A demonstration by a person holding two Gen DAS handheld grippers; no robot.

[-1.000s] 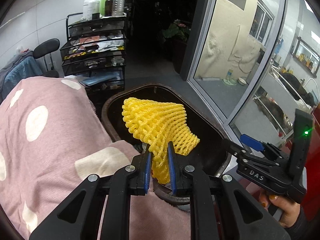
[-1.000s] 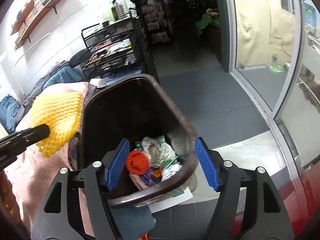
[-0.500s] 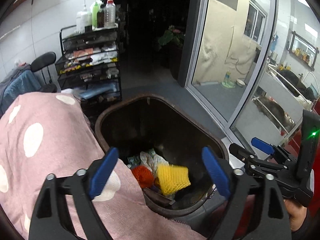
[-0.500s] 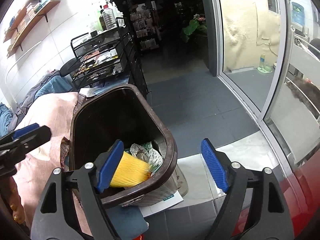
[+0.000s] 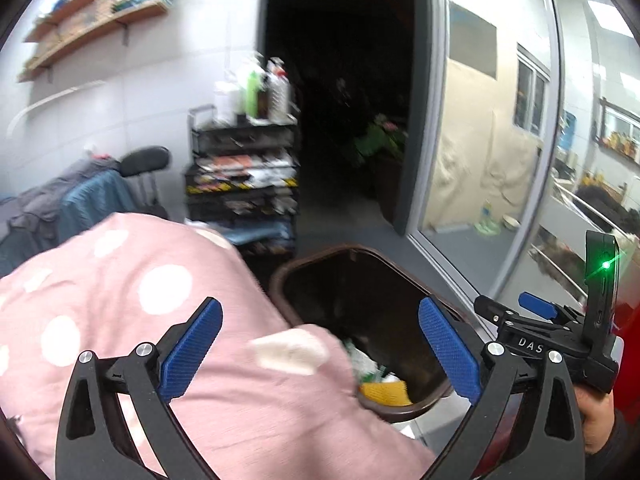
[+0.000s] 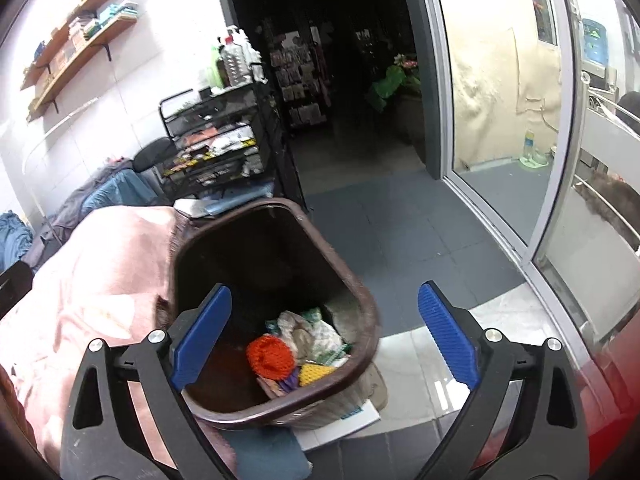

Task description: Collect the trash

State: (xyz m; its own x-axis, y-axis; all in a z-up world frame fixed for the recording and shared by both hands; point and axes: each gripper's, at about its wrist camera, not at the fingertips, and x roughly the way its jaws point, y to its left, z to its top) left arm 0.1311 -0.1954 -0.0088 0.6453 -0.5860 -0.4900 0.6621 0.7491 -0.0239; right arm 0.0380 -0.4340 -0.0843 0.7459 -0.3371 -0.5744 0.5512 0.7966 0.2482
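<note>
A dark brown trash bin (image 6: 362, 294) (image 5: 400, 410) stands on the floor beside a pink spotted blanket (image 5: 132, 312). Inside lie a yellow foam fruit net (image 6: 316, 373) (image 5: 384, 393), an orange foam net (image 6: 269, 357) and crumpled wrappers (image 6: 312, 334). My left gripper (image 5: 320, 342) hovers above the blanket and the bin's near rim; its jaws are opening wide with nothing between them. My right gripper (image 6: 324, 338) hangs over the bin, jaws opening, nothing gripped. The right gripper also shows at the right edge of the left wrist view, held by a hand (image 5: 596, 420).
A black wire rack (image 6: 216, 148) with bottles on top stands behind the bin by the white wall. Blue clothing drapes a chair (image 5: 88, 204). A dark doorway and a glass sliding door (image 6: 500, 120) lie ahead. Paper (image 6: 340, 426) lies under the bin; grey floor tiles stretch to the right.
My left gripper let go of the yellow net, which dropped into the bin, then rose and drew back over the blanket. Both grippers' jaws spread wider.
</note>
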